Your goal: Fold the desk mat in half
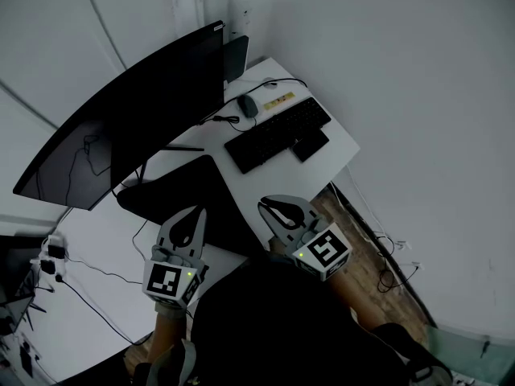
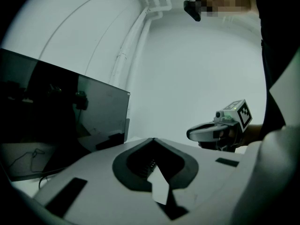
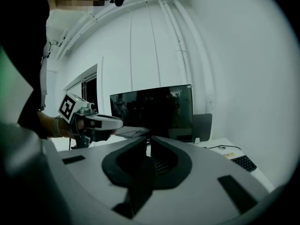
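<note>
Head view: desk mat (image 1: 181,190) lies dark on desk (image 1: 338,139), near edge, left of keyboard (image 1: 278,133), apparently unfolded | left gripper (image 1: 191,214), right gripper (image 1: 271,205): jaws together, empty, above mat | step: approach | next: spread jaws, lower to one mat edge

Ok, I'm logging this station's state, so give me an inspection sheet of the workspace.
Surface: white desk, bare along its right edge.
Job's things: black mat lies in front of the monitor; can't tell whether it is folded.
Clutter: keyboard, mouse, yellow strip.
Grippers: left gripper and right gripper both shut, empty, over the mat's near edge.
Cables: cable loops on the desk; floor cables at right.
Surroundings: white walls, wood floor.
</note>
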Available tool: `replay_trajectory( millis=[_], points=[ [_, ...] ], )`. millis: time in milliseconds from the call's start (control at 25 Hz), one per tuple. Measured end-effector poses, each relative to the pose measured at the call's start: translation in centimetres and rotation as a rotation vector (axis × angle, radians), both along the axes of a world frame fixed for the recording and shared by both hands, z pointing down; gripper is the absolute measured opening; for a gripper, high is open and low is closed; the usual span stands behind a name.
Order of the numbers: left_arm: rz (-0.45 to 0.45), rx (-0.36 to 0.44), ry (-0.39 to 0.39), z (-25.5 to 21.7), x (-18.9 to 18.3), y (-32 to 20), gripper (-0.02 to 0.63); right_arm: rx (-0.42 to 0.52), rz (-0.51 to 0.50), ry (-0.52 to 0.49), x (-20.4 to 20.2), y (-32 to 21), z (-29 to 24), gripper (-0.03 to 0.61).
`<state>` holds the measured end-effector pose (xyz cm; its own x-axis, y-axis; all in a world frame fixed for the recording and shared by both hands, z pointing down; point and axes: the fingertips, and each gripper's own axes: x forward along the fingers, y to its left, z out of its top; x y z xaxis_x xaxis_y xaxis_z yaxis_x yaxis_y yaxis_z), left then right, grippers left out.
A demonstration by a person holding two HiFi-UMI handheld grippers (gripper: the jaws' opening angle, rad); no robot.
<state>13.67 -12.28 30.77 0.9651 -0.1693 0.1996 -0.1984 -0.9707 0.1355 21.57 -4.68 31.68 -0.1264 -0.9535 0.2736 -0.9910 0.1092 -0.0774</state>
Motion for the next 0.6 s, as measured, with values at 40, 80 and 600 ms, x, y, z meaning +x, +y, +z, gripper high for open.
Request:
replay_trajectory(
  millis=[40, 80, 600],
  points=[
    [0.001, 0.000, -0.001, 0.08, -0.04, 0.03, 0.009, 0.001, -0.001, -0.003, -0.03, -0.03, 0.08, 0.037],
    [0.001, 0.000, -0.003, 0.17, -0.07, 0.04, 0.009, 0.003, -0.003, -0.005, -0.04, -0.06, 0.20, 0.037],
    [-0.004, -0.030, -0.025, 0.87, -0.55, -0.03, 0.008, -0.010, -0.018, -0.021, -0.12, -0.37, 1.04, 0.037]
  ],
)
